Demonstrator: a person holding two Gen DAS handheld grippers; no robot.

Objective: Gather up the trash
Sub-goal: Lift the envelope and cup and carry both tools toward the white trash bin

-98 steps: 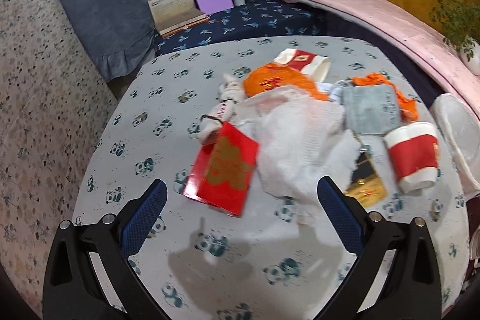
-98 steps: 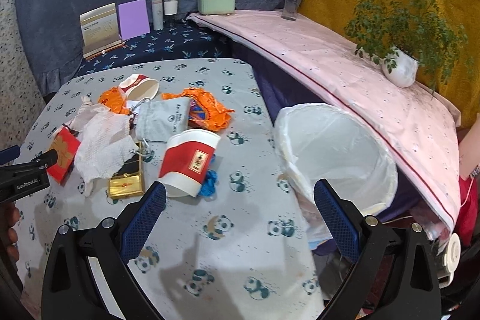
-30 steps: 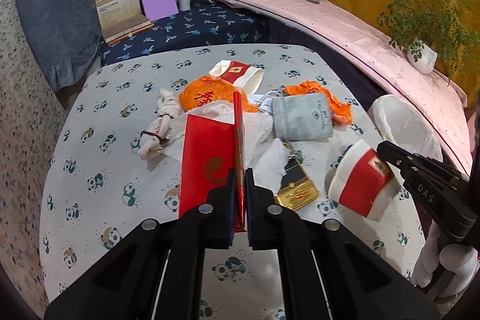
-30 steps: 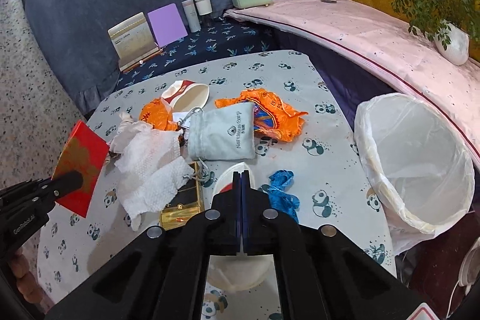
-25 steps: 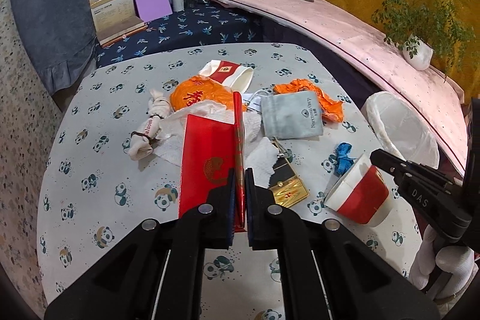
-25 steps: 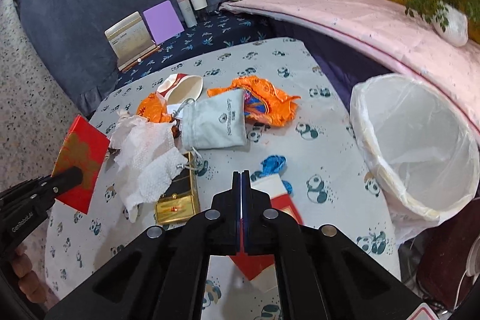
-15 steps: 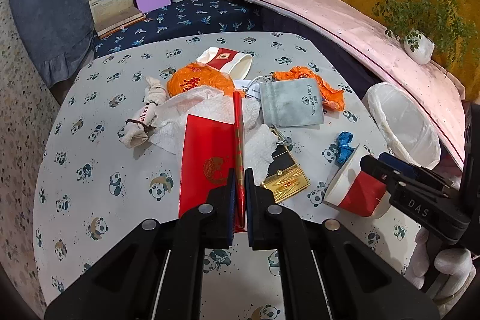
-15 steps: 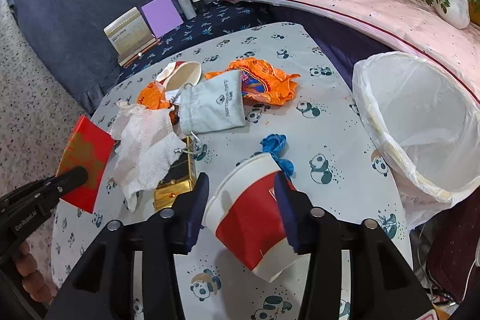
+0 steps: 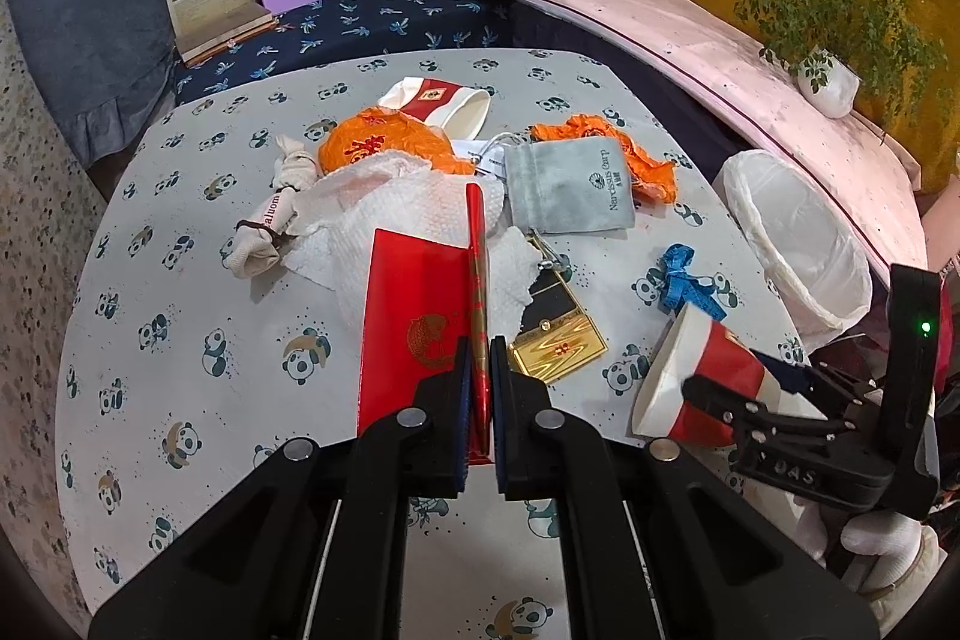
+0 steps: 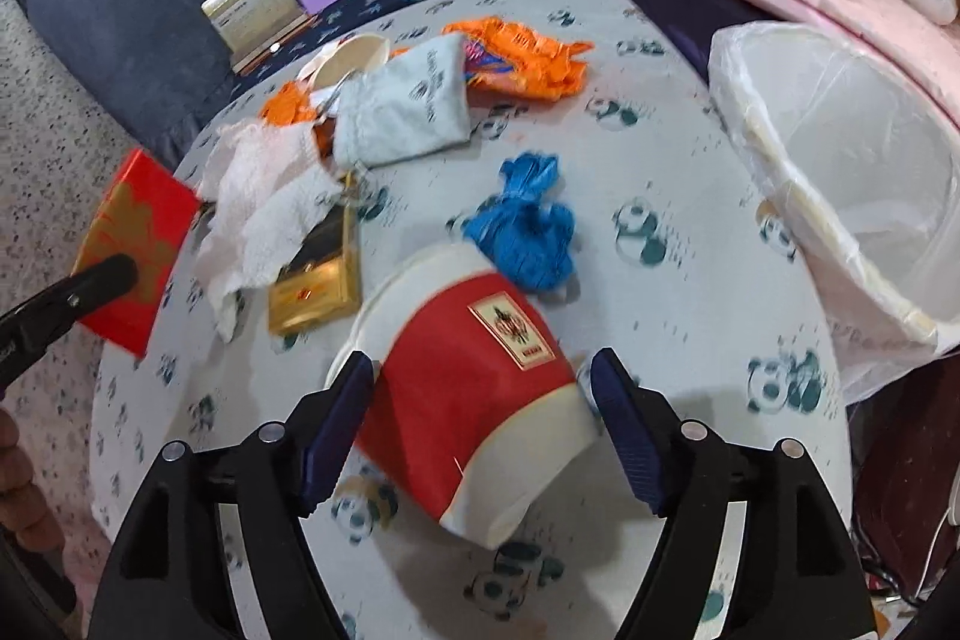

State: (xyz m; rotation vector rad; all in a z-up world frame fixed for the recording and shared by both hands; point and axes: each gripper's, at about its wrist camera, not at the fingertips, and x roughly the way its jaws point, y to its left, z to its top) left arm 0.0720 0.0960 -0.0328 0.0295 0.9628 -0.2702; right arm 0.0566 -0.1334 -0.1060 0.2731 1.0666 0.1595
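My left gripper (image 9: pixel 478 358) is shut on the edge of a flat red packet with a gold fish (image 9: pixel 414 304), held above the panda-print table (image 9: pixel 180 340). In the right wrist view, my right gripper (image 10: pixel 480 370) has its jaws opening on either side of a red-and-white paper cup (image 10: pixel 474 388) that lies tilted on its side; the blue pads stand beside it without squeezing it. A bin lined with a white bag (image 10: pixel 840 148) stands just past the table's right edge.
Across the table lie a crumpled blue scrap (image 10: pixel 528 226), a grey pouch (image 10: pixel 402 112), orange wrappers (image 10: pixel 528 58), white paper towel (image 10: pixel 264 196), a gold box (image 10: pixel 315 280), a second cup (image 9: pixel 444 100) and a rolled cloth (image 9: pixel 270 232). Behind are books, jars and a plant.
The right gripper went from shut to wide open and sank around the cup. The left gripper, open over the red packet at first, now holds it shut and has barely moved lately.
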